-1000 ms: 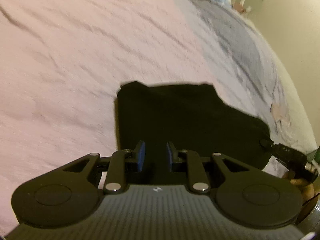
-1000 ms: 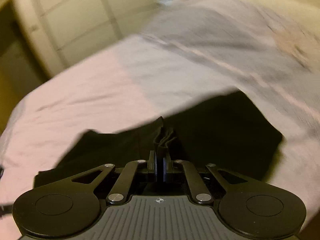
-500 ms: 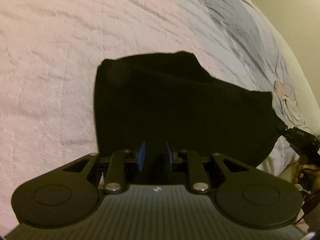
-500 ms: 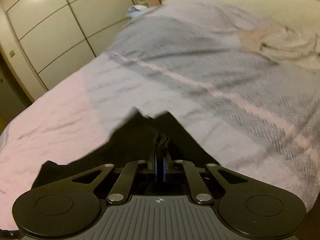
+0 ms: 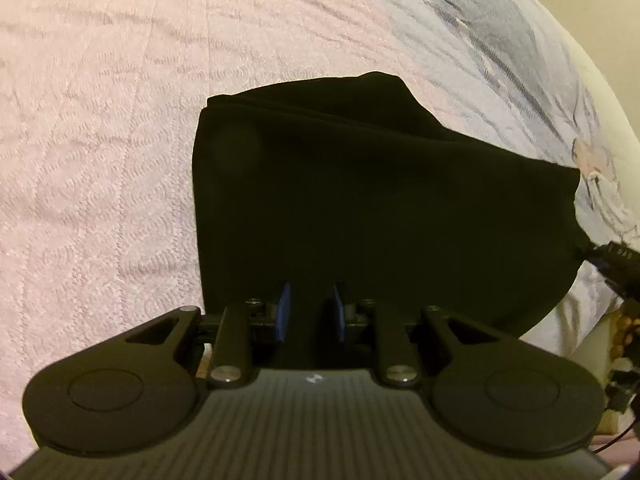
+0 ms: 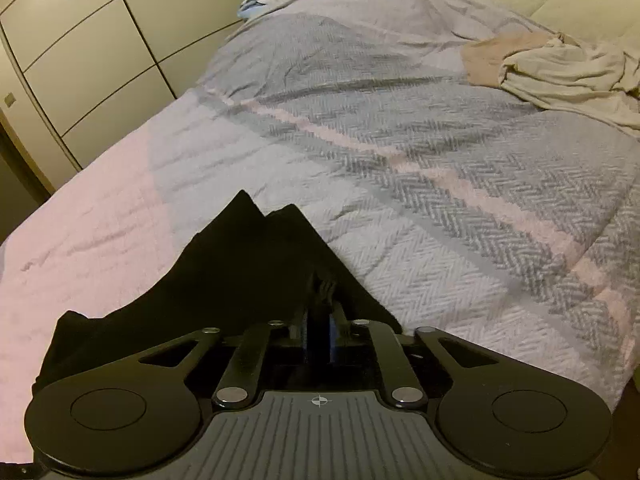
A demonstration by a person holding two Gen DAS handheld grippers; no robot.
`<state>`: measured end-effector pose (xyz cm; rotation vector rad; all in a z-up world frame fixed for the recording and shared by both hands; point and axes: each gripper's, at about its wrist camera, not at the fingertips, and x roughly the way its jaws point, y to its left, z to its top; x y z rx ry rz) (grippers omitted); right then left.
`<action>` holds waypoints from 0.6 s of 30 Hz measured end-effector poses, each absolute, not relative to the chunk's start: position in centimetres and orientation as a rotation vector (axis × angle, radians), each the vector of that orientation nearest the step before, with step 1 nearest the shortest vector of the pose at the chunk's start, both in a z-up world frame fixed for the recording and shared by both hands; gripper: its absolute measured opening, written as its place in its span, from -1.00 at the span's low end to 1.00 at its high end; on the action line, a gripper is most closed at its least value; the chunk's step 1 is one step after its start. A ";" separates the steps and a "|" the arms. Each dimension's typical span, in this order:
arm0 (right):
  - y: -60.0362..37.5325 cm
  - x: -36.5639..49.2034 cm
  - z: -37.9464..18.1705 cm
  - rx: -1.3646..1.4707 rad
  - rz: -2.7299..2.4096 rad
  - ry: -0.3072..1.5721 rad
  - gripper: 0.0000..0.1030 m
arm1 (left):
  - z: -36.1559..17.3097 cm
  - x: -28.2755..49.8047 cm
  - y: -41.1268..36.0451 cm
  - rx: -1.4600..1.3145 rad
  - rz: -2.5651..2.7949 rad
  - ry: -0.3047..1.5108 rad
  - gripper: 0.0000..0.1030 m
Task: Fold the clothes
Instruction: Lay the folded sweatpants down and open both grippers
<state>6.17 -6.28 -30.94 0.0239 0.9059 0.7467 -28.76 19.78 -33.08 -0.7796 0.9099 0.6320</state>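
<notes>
A black garment (image 5: 360, 200) lies folded on the pink part of the bedspread (image 5: 100, 120). My left gripper (image 5: 309, 292) hovers over its near edge, blue pads apart, only dark cloth showing in the gap. At the garment's right corner is my right gripper (image 5: 616, 264), a hand behind it. In the right wrist view the garment (image 6: 248, 272) lies flat with two pointed corners ahead. The right gripper's (image 6: 319, 312) jaws are opening, and a small ridge of black cloth still stands between the pads.
The bed continues into a grey herringbone blanket (image 6: 440, 200) with pink stripes. A heap of beige clothes (image 6: 560, 64) lies at its far right. White wardrobe doors (image 6: 80, 40) stand left of the bed, and a blue item (image 6: 256, 2) lies at the far end.
The right jaws, shut on a fold of black cloth before, have parted. The garment has settled flat on the bed. The left view has closed in on it.
</notes>
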 end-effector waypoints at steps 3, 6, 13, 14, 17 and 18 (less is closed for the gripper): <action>-7.0 6.2 -30.3 0.040 0.713 0.901 -0.34 | -33.1 -28.6 19.8 -0.754 0.634 0.927 -0.66; -7.0 6.8 -31.1 -0.006 0.662 0.923 -0.25 | -33.5 -28.4 20.0 -0.742 0.640 0.952 -0.66; -6.1 5.5 -29.2 -0.083 0.685 0.807 -0.25 | -31.9 -27.3 20.3 -0.640 0.642 0.967 -0.68; -5.9 5.1 -29.0 -0.096 0.707 0.795 -0.25 | -31.9 -27.0 20.6 -0.635 0.640 0.968 -0.68; -4.3 5.1 -30.8 -0.190 0.680 0.859 -0.25 | -33.0 -25.9 21.9 -0.630 0.637 1.020 -0.68; -4.3 5.1 -31.3 -0.190 0.648 0.877 -0.25 | -33.6 -25.6 22.3 -0.629 0.639 1.054 -0.70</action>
